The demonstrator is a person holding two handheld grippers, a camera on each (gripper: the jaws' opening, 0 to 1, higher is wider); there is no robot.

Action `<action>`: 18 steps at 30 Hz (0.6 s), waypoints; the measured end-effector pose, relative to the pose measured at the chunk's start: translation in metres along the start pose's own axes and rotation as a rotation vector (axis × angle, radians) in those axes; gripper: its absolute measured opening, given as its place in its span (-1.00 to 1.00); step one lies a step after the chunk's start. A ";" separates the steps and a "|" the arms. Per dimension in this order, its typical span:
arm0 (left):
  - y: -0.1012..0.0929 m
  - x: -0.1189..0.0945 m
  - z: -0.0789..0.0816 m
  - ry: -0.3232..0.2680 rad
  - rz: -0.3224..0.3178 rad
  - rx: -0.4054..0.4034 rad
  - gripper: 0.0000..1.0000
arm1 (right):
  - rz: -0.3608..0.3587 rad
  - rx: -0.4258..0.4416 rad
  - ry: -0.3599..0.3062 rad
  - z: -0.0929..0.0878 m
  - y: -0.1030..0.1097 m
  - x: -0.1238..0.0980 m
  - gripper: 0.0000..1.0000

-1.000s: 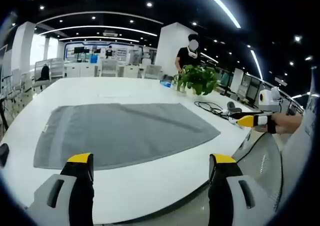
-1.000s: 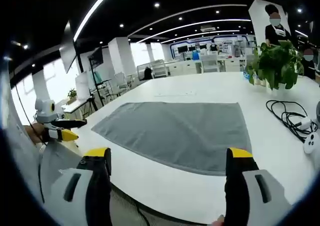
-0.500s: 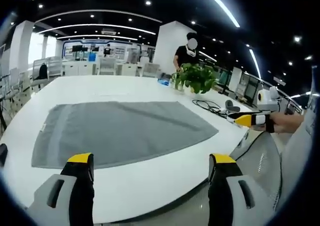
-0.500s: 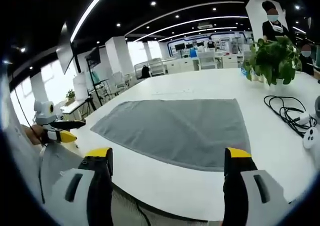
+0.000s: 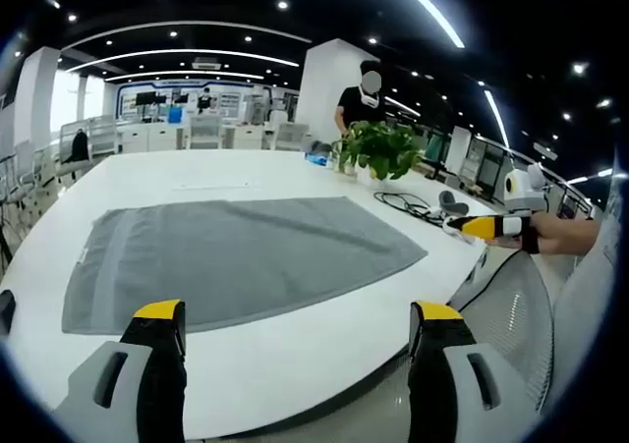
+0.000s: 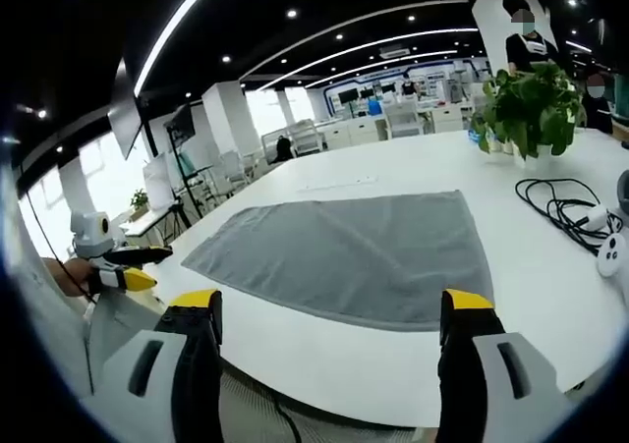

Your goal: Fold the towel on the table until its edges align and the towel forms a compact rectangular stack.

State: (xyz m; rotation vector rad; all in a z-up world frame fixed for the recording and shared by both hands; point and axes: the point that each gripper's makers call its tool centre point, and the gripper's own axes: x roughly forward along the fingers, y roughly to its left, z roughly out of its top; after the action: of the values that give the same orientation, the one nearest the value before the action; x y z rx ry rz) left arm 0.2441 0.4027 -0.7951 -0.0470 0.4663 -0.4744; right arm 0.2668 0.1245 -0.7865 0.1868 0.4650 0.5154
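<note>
Both grippers hang off the near edge of the table, short of the towel, and each has its jaws spread wide with nothing between them. In the left gripper view the left gripper faces the towel's near edge, and the right gripper shows far off to the right, held in a hand. In the right gripper view the right gripper looks across the same cloth, with the left gripper out to the left.

The towel lies flat and fully spread in the middle of the white table, no fold made yet. A potted plant and a black cable sit beyond its right side, apart from it.

To start well, each gripper probably should go to its own near corner, pinch only the top layer right at the edge, lift together at even height, and carry the edge straight over to the far edge so the corners meet squarely. Keeping the cloth clear of the cable matters too.
</note>
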 end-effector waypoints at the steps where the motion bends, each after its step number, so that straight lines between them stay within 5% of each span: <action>1: 0.000 0.000 0.000 0.000 -0.001 0.002 0.93 | -0.003 0.011 -0.004 0.000 -0.001 -0.001 0.84; 18: -0.002 0.000 0.000 -0.003 -0.014 -0.001 0.91 | -0.007 -0.005 0.011 -0.002 -0.001 0.000 0.82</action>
State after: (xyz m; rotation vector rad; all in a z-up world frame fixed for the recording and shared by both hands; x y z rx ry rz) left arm 0.2435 0.4009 -0.7946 -0.0517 0.4635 -0.4876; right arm 0.2666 0.1243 -0.7885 0.1776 0.4752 0.5105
